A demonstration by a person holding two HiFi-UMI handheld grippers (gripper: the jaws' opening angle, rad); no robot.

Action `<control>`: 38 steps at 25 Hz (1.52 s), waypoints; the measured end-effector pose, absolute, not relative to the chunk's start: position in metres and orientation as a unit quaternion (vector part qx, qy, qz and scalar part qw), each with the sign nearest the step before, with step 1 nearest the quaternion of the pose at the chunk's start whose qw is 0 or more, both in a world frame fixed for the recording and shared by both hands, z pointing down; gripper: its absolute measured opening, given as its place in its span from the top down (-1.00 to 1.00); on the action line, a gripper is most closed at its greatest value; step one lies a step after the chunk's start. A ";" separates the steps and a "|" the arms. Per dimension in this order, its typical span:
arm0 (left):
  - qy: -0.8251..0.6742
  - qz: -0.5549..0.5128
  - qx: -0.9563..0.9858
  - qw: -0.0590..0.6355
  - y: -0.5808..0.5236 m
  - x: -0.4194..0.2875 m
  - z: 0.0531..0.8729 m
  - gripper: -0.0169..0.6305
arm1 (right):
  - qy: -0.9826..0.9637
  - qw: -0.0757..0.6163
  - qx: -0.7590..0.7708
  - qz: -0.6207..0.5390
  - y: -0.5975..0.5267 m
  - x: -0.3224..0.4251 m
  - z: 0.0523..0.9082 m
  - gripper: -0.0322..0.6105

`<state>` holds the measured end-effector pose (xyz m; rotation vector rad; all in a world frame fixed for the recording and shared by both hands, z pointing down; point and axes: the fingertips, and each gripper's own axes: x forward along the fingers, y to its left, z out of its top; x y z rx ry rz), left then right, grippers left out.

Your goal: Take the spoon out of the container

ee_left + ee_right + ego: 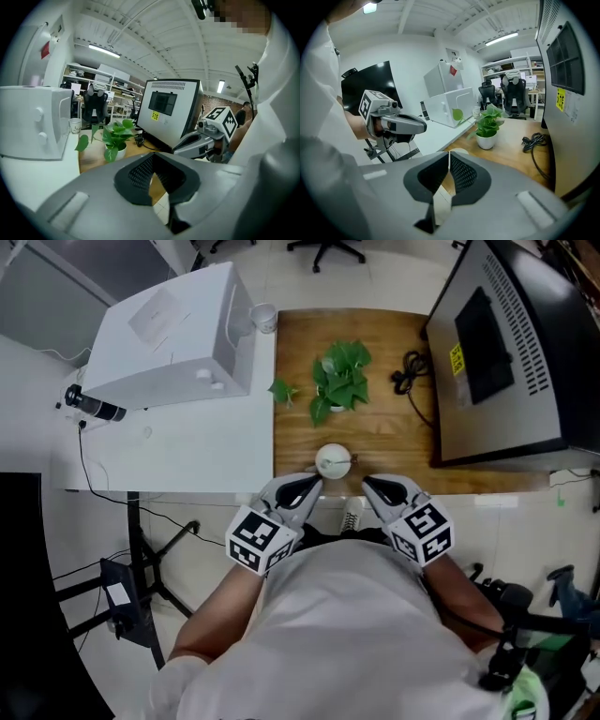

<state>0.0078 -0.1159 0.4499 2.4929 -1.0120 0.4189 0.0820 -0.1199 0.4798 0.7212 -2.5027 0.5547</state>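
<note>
A small white round container (pixel 332 461) stands on the wooden table (pixel 384 432) close to its front edge, with a thin spoon handle (pixel 347 461) showing at its right rim. My left gripper (pixel 313 483) hovers just in front of it on the left, jaws shut and empty (pixel 152 157). On the right my right gripper (pixel 367 483) is at the same height, also shut with nothing between its fingers (pixel 450 153). In the right gripper view only the container's rim (pixel 459 151) peeks over the jaws. The left gripper view hides the container.
A potted green plant (pixel 339 381) stands mid-table behind the container. A large grey cabinet (pixel 511 352) fills the right side, with a black cable (pixel 410 371) beside it. A white box appliance (pixel 178 334) sits on the white table (pixel 187 446) at left, and a paper cup (pixel 263 317) behind.
</note>
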 end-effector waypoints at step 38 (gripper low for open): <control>-0.295 0.180 0.895 0.284 -0.156 -0.028 0.498 0.93 | -0.841 0.267 0.340 0.326 -0.171 0.064 0.562 0.54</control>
